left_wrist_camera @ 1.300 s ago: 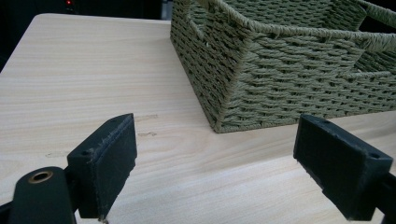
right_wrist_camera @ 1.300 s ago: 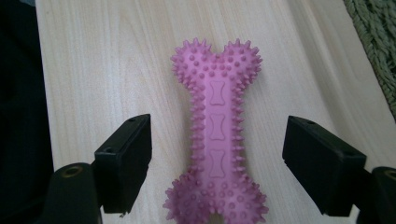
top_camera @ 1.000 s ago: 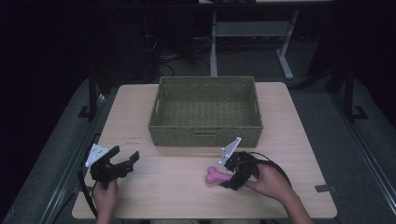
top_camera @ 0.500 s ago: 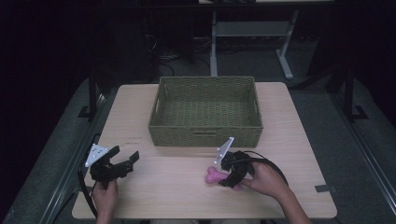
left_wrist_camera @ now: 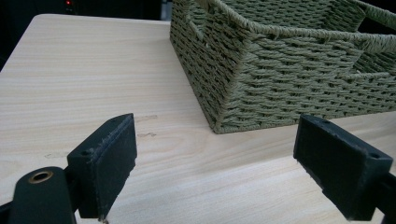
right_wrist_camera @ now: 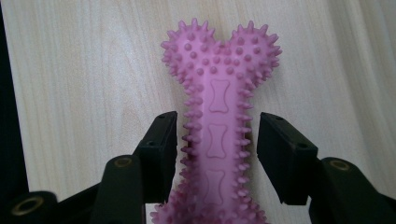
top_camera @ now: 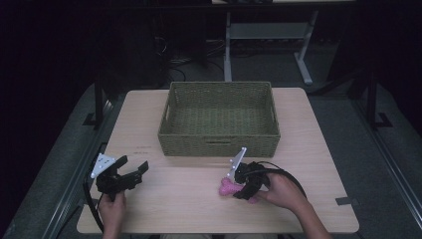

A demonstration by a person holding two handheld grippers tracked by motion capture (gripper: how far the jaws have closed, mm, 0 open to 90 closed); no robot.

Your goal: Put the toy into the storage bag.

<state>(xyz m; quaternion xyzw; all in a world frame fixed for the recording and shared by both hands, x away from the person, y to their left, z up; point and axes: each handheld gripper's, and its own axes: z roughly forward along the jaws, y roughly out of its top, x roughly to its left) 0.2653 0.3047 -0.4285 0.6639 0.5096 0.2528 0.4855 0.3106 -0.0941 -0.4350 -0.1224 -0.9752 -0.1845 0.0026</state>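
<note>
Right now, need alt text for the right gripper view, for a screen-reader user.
A pink spiky bone-shaped chew toy lies on a pale wooden table, its shaft between the right gripper's two black fingers, which have just been closing on it. The left pad touches the spikes; a sliver of gap shows at the right one.

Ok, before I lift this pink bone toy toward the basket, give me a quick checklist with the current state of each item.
1. Pink bone toy centred between the right hand-held gripper jaws: ok.
2. Pads pressing the shaft: cannot tell; the jaws have just been closing, a slim gap shows on one side.
3. Toy flat on the table: ok.
4. Basket empty: ok.
5. Path from toy to basket free: ok.
6. Left hand-held gripper open, well aside: ok.
</note>
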